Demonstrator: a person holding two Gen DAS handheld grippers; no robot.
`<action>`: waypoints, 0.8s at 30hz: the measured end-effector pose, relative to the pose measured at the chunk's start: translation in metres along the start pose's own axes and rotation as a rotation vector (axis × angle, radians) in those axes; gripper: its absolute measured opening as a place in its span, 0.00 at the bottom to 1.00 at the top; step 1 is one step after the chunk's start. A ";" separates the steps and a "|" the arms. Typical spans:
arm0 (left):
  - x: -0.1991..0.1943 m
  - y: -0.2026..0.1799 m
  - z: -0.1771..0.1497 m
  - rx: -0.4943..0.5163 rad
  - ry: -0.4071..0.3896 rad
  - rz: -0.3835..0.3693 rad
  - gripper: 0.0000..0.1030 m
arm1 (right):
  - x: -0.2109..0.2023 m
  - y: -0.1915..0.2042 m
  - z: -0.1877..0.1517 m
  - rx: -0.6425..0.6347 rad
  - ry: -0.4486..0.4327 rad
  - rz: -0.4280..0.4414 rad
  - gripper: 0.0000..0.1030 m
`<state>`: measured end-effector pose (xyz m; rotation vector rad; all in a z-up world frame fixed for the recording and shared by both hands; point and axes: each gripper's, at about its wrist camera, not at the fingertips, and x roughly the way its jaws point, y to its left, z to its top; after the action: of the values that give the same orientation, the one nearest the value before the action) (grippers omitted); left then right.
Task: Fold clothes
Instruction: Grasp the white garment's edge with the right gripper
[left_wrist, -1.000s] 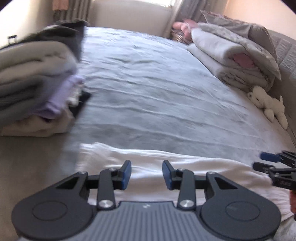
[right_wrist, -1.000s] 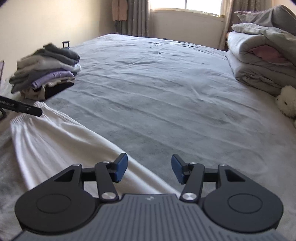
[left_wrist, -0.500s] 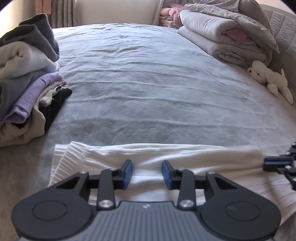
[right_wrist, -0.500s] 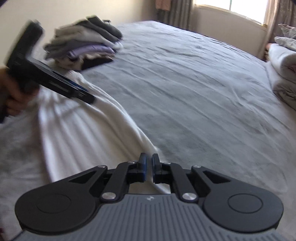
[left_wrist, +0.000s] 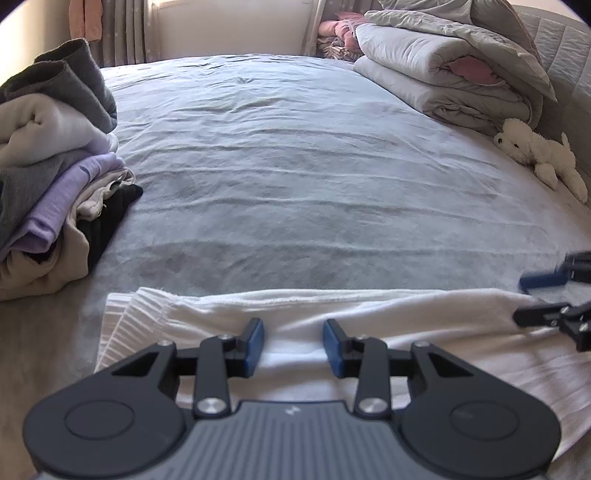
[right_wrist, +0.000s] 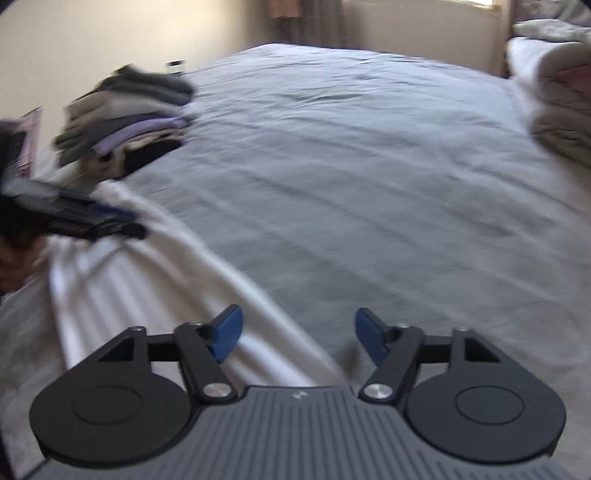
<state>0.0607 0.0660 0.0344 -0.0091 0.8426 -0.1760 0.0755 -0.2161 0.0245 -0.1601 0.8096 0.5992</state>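
Since the white garment (left_wrist: 369, 314) lies soft and limp along the bed's (left_wrist: 314, 166) near edge, its ribbed hem looks the best hold. The left claw (left_wrist: 293, 345) hovers part-open above it, empty; the right claw (right_wrist: 297, 338) is opening, pinching nothing.

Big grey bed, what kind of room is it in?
Most likely a bedroom: a wide grey bed, a folded grey quilt beside a fluffy white toy dog, and a stack of folded clothes.

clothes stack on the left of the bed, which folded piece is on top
The dark grey garment tops the stack of folded clothes; a pale cream piece, a lilac one and a black one lie below it.
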 end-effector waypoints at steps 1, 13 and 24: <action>0.000 -0.001 0.000 0.006 -0.003 0.004 0.37 | 0.001 0.005 -0.001 -0.022 0.008 0.018 0.21; 0.000 -0.006 -0.002 0.015 -0.008 0.019 0.37 | -0.014 0.087 -0.026 -0.451 -0.019 -0.219 0.04; 0.000 -0.008 -0.003 0.031 -0.011 0.031 0.38 | -0.008 0.069 -0.019 -0.255 0.037 -0.011 0.05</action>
<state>0.0571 0.0584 0.0330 0.0324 0.8289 -0.1595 0.0205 -0.1690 0.0236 -0.4096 0.7652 0.6898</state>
